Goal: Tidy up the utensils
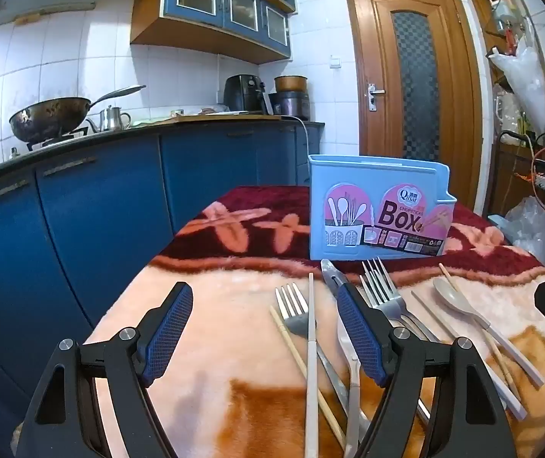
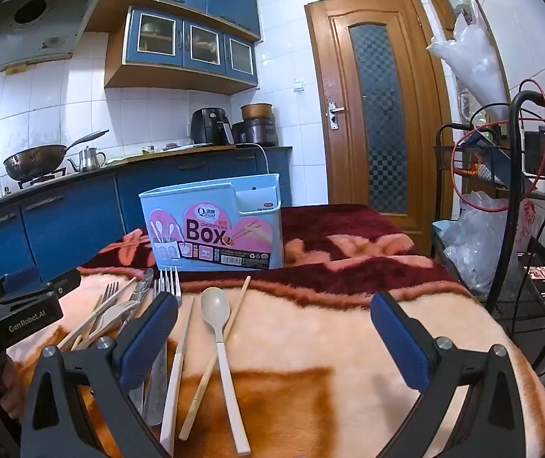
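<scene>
Utensils lie loose on the blanket-covered table (image 2: 348,328), just in front of a light-blue holder box (image 2: 211,221) with a pink "Box" label. Seen: steel forks (image 1: 381,286), a beige spoon (image 2: 215,305) with a white handle, pale chopsticks (image 1: 311,343), some crossing one another. Left claw (image 1: 264,336) wide open, holding nothing. Right claw (image 2: 274,339) wide open, also holding nothing.

White tiled walls (image 2: 81,107) surround a kitchen with blue wall cabinets (image 2: 188,44) and blue base cabinets (image 1: 100,206) under a dark counter. A wok (image 1: 49,116) sits on the stove beside a kettle (image 2: 88,158). A wooden door (image 2: 379,107) with patterned glass stands shut. A fuzzy blanket (image 2: 329,328) covers the tabletop.
</scene>
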Available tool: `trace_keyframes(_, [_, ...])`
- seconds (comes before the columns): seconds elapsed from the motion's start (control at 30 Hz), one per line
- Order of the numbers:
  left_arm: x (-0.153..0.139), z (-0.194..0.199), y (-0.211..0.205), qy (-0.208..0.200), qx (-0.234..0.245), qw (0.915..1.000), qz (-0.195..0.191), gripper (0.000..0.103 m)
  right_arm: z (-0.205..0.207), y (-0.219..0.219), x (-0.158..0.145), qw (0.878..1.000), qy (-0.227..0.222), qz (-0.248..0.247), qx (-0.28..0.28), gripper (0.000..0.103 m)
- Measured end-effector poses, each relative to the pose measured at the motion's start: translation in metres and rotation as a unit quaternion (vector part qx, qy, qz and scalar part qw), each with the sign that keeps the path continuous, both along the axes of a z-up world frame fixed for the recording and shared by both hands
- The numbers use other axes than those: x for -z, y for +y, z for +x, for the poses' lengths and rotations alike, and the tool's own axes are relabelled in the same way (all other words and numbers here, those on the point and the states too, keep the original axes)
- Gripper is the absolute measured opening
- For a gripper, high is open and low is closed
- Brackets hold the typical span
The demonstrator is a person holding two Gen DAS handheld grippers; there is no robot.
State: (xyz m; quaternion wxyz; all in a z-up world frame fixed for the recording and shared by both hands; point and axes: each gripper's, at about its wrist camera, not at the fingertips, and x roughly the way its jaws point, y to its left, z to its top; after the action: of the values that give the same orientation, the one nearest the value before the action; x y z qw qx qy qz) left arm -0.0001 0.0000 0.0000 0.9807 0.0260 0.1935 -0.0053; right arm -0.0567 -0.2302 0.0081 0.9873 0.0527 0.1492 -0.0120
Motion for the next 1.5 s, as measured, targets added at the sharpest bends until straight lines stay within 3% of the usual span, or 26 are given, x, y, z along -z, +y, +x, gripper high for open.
trace_keyframes(1.5, [-0.0001,-0.0004,0.0021,-0.003,-0.002,0.9999,-0.013,0.079,-0.0011,0.0023,-0.0008,1.0,-0.002,-0.006,0.0,0.103])
